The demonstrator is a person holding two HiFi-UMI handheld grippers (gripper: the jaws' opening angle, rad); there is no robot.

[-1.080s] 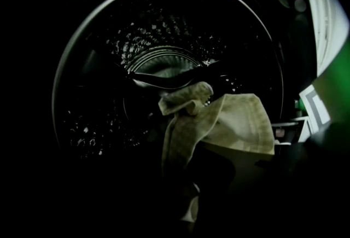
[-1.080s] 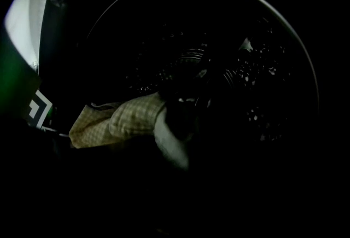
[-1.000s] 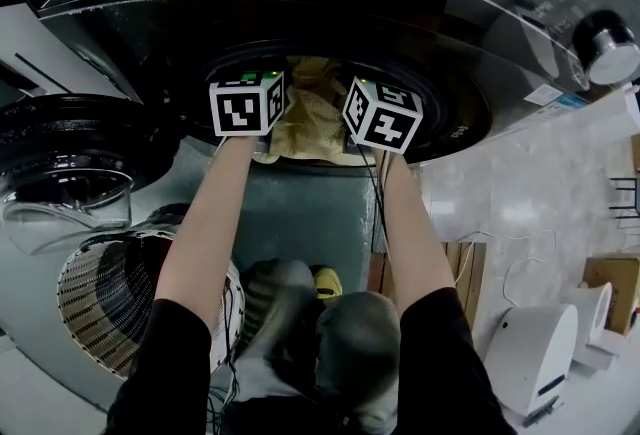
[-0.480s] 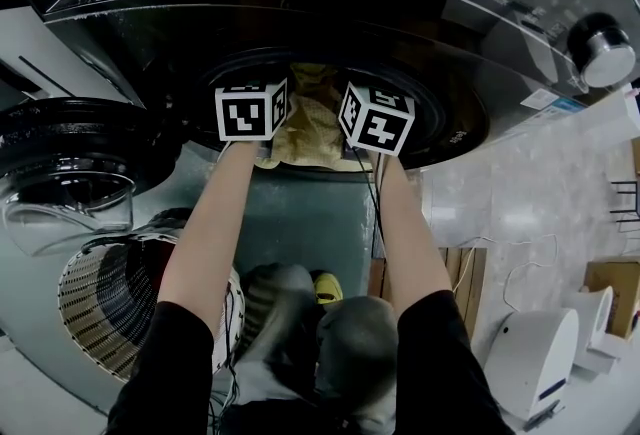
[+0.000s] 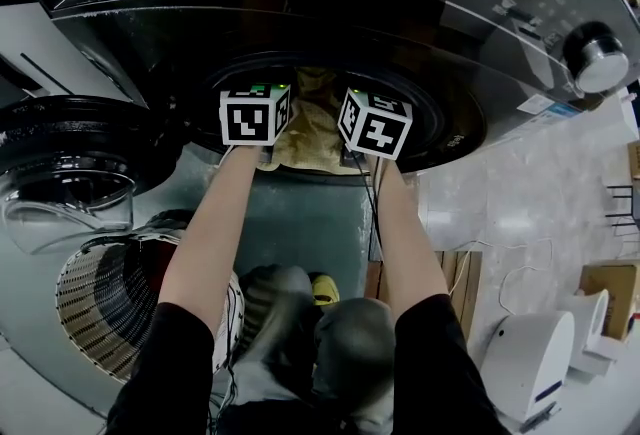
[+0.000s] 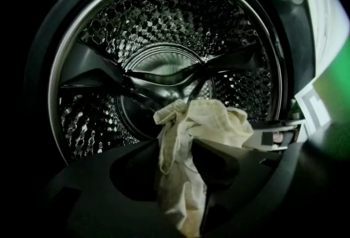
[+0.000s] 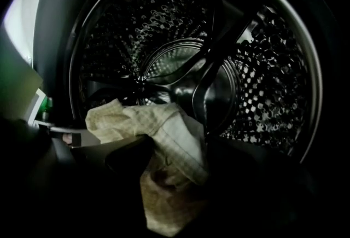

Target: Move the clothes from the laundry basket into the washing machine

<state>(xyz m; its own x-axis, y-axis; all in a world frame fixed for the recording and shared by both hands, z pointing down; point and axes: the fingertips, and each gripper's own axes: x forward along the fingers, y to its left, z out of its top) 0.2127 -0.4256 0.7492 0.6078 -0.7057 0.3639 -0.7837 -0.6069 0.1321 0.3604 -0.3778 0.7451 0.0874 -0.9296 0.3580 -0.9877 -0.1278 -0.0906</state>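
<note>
Head view: the washing machine (image 5: pixel 300 3) fills the top of the frame, with its round opening at 12 o'clock and its door (image 5: pixel 70 153) swung wide at 9 o'clock. The laundry basket (image 5: pixel 110 298) stands on the floor at 8 o'clock; how much is left in it cannot be made out. Both arms reach forward, so the left gripper (image 5: pixel 256 115) and the right gripper (image 5: pixel 375 123) sit side by side at the mouth of the opening. A pale yellow cloth (image 5: pixel 312 123) is bunched between them, just over the lip. Probably two grippers share one garment so that it goes in spread out and none trails outside.

Left gripper view: the steel drum (image 6: pixel 164 18) lies straight ahead and looks bare. The cloth rises from between the jaws at 6 o'clock and stretches to 3 o'clock, where the other gripper's tip shows. These jaws have just been opening, and the fabric sits loosely in the gap, let go rather than pinched.

Right gripper view: it mirrors the first. The cloth lies over the left jaw and hangs down into the gap at 6 o'clock, reaching to 9 o'clock. These jaws have also just been opening and no longer clamp it. I judge this to be the drop, with the garment slackened so that it can fall into the drum.
</note>
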